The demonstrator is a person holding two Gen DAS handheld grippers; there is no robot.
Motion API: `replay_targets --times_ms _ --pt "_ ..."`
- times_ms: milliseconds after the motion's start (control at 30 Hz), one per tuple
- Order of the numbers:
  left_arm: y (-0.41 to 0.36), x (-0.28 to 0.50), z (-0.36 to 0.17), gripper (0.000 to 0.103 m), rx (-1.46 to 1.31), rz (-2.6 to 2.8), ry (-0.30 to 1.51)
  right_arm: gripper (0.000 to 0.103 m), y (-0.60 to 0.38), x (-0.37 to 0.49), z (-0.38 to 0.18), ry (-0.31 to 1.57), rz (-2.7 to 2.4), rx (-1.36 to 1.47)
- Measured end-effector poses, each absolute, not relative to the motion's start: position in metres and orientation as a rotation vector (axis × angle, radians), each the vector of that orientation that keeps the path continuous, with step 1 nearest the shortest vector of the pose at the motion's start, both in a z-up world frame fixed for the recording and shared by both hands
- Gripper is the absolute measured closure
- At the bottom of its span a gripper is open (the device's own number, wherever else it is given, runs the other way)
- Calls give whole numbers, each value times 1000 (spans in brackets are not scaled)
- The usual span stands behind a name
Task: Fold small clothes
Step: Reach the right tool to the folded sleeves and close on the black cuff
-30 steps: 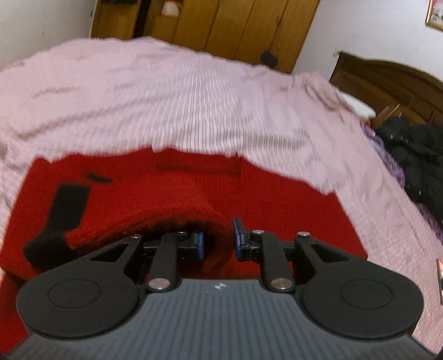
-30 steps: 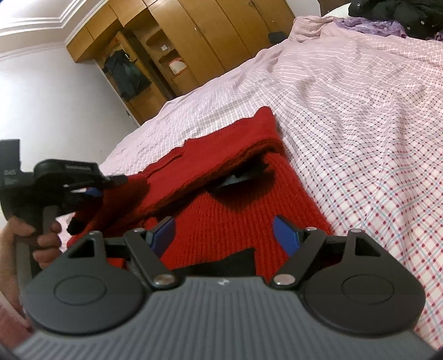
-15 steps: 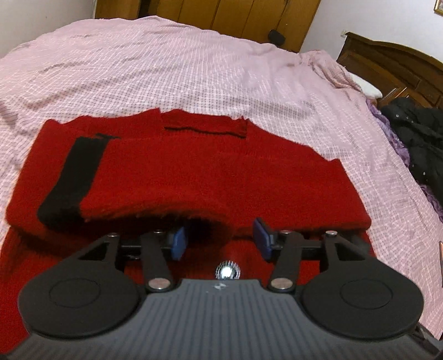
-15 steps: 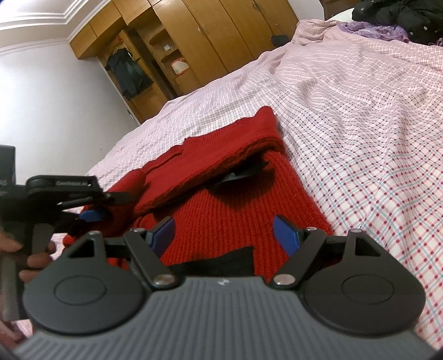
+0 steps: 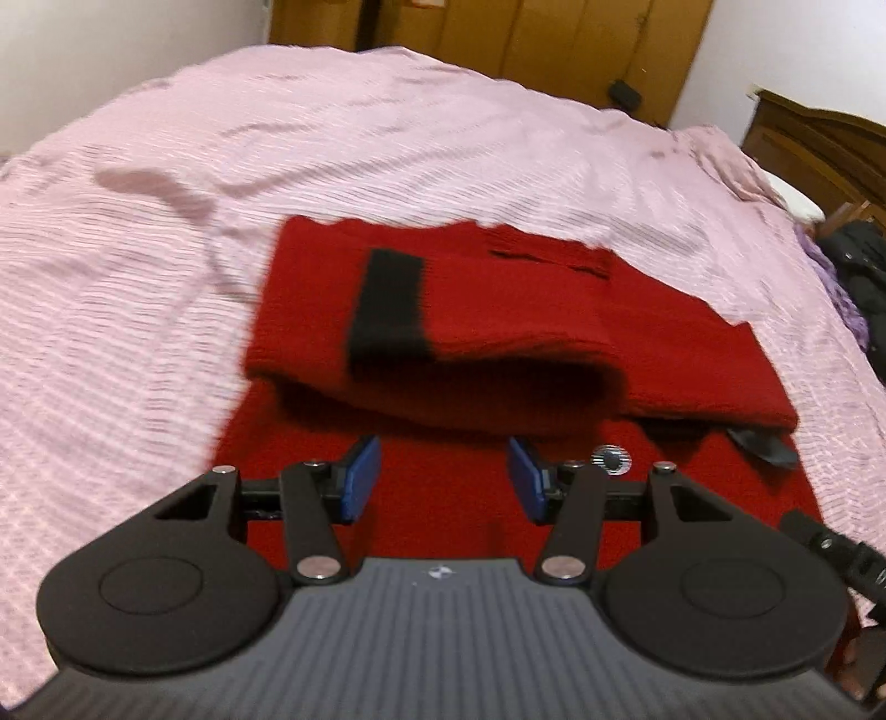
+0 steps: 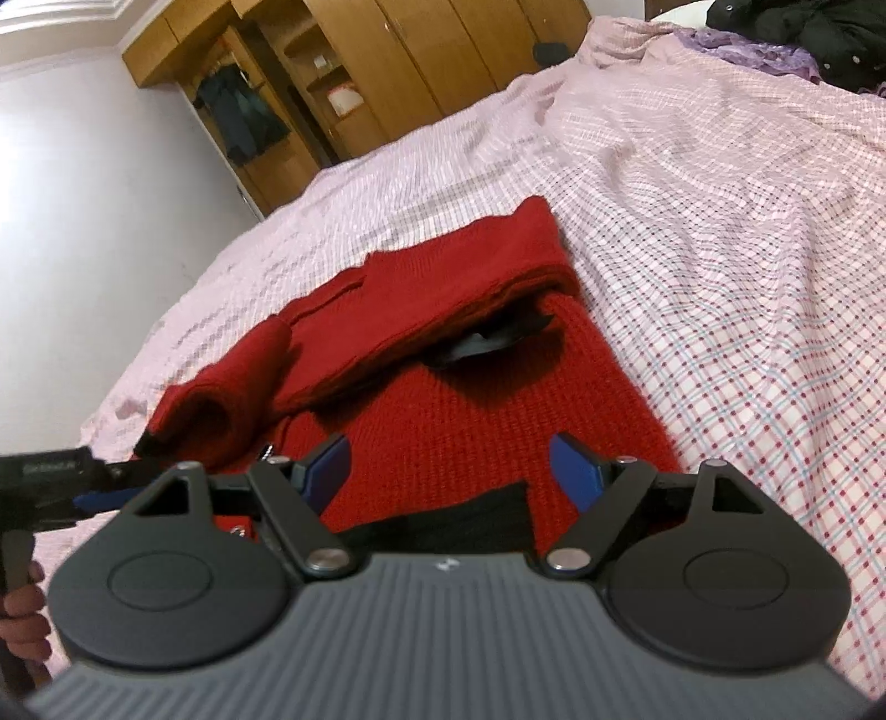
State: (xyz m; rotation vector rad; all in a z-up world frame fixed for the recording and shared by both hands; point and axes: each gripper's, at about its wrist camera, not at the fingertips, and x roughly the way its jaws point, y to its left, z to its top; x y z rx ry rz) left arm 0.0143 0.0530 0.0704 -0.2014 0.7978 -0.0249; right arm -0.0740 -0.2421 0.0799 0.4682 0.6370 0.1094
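Hovering gripper, left: left gripper (image 5: 444, 483) has its jaws spread wide with nothing between the blue pads; it sits low over the lower body of the red sweater (image 5: 498, 354) without gripping it.
Hovering gripper, right: right gripper (image 6: 455, 466) has its jaws equally wide apart and empty, poised above the near hem of the sweater (image 6: 443, 387); whether the pads touch the knit cannot be told.
Garment position: the sweater lies on the bed (image 5: 166, 232), on a pink checked sheet (image 6: 747, 277), directly ahead of both grippers.
Garment condition: the upper part is folded down over the body, forming a thick rounded fold edge. A sleeve with a black cuff (image 5: 390, 304) lies across the top of the folded part. The lower body lies flat and uncovered in front of the fold.
Garment details: a small silver button (image 5: 610, 458) rests on the knit just beside the left gripper's right finger. A dark piece (image 6: 493, 340) shows under the fold edge on the right side. A black band (image 6: 443, 523) runs along the near hem under the right gripper.
Hand pose: in the right wrist view the left gripper (image 6: 94, 487) enters from the left edge, pointing across the sweater, with the person's fingers (image 6: 22, 615) wrapped around its handle.
Surroundings: wooden wardrobes (image 6: 387, 72) stand beyond the bed; dark clothing (image 6: 803, 39) lies at the far right.
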Motion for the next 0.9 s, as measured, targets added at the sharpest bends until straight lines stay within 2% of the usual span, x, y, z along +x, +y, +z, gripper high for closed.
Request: replay_targets --times_ms 167,733,900 --pt "76 3 75 44 -200 35 788 21 -222 -68 98 651 151 424" --pt "129 -19 65 43 -222 107 799 23 -83 -9 143 718 384 -55" --pt "142 -22 60 42 -203 147 810 23 -32 3 141 697 352 -303"
